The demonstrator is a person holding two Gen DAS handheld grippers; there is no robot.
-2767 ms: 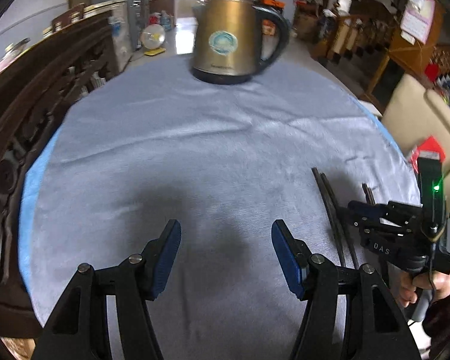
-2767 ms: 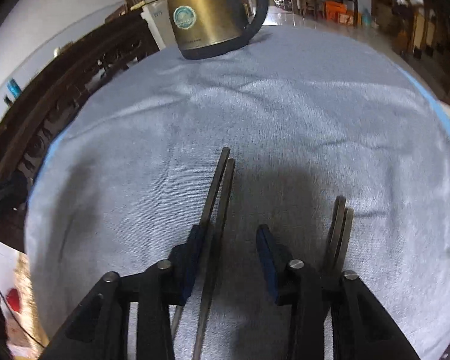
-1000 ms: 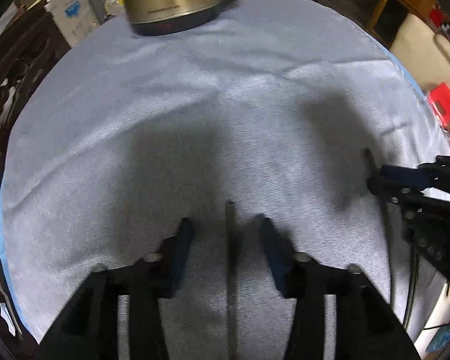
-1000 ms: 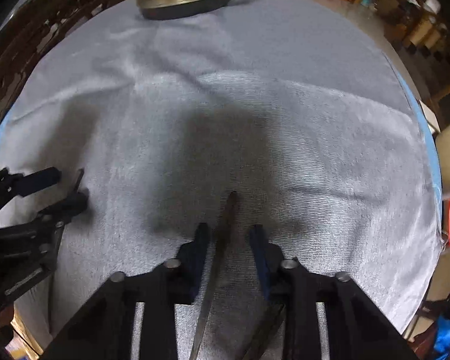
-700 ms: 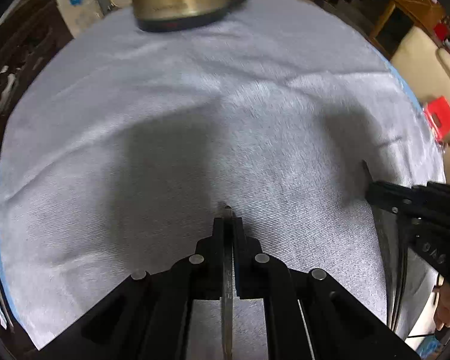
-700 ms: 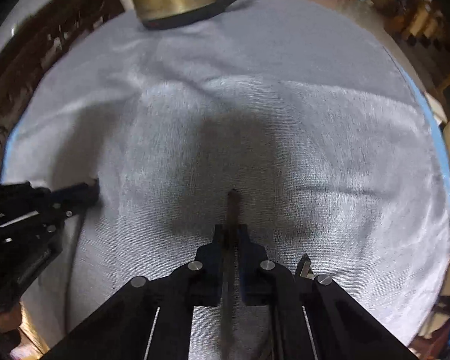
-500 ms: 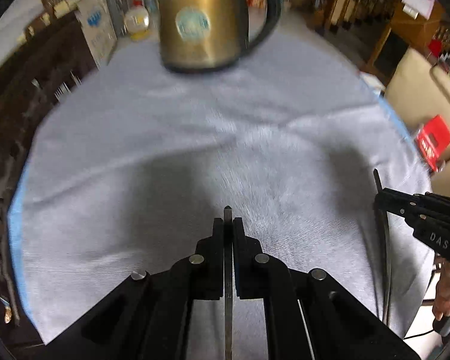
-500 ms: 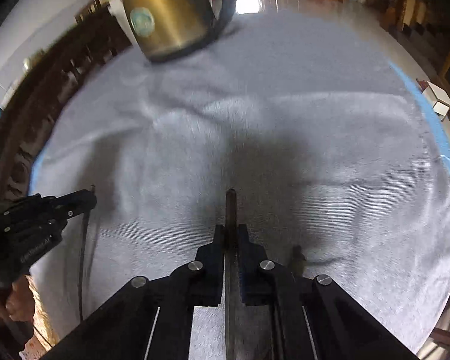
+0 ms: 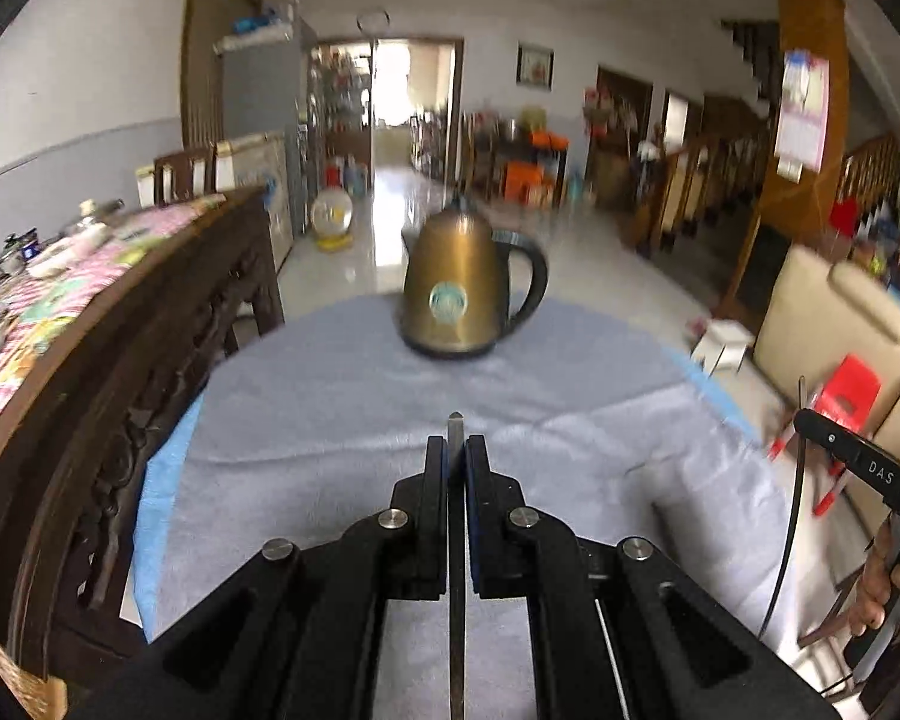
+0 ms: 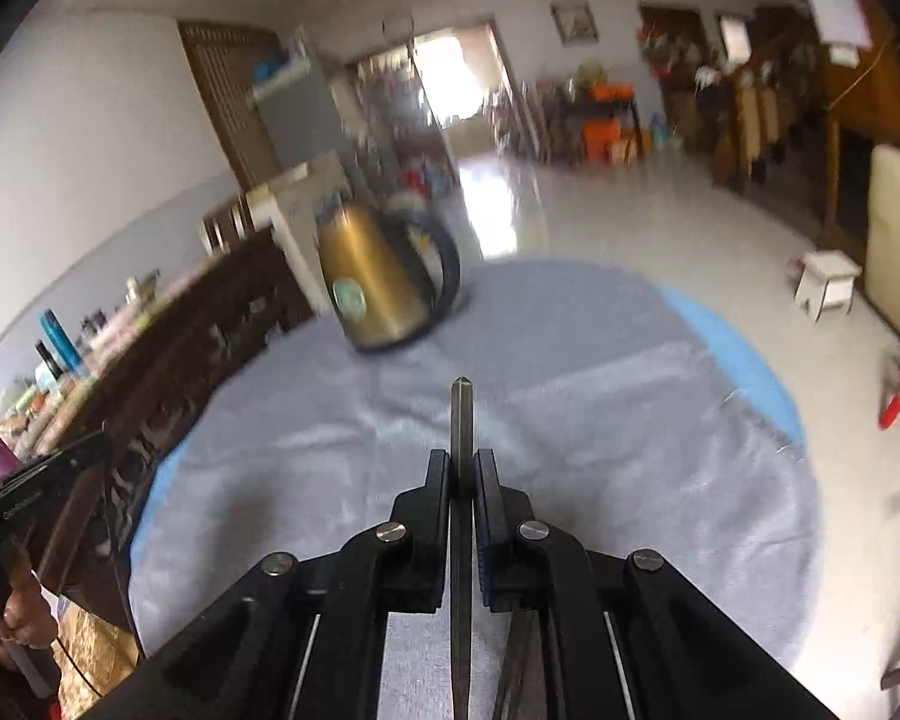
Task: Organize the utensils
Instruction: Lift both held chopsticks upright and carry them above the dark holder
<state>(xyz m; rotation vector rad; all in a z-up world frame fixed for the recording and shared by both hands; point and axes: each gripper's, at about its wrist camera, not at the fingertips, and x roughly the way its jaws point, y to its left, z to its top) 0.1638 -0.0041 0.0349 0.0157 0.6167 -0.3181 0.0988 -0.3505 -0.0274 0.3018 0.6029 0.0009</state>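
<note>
Both grippers are lifted above the round table [image 9: 342,420] with its grey-blue cloth. Left gripper [image 9: 456,450] jaws are clamped on a thin dark metal chopstick [image 9: 456,600], right gripper [image 10: 462,468] jaws clamp another dark chopstick [image 10: 461,420]. Brass-coloured electric kettle [image 9: 456,294] sits far back.

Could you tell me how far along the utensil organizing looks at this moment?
Pickup looks done: the left gripper has its jaws shut on one dark chopstick, the right gripper on another chopstick, both above the gray cloth. Left: setting them down. Beside the right one, another dark stick shows.
</note>
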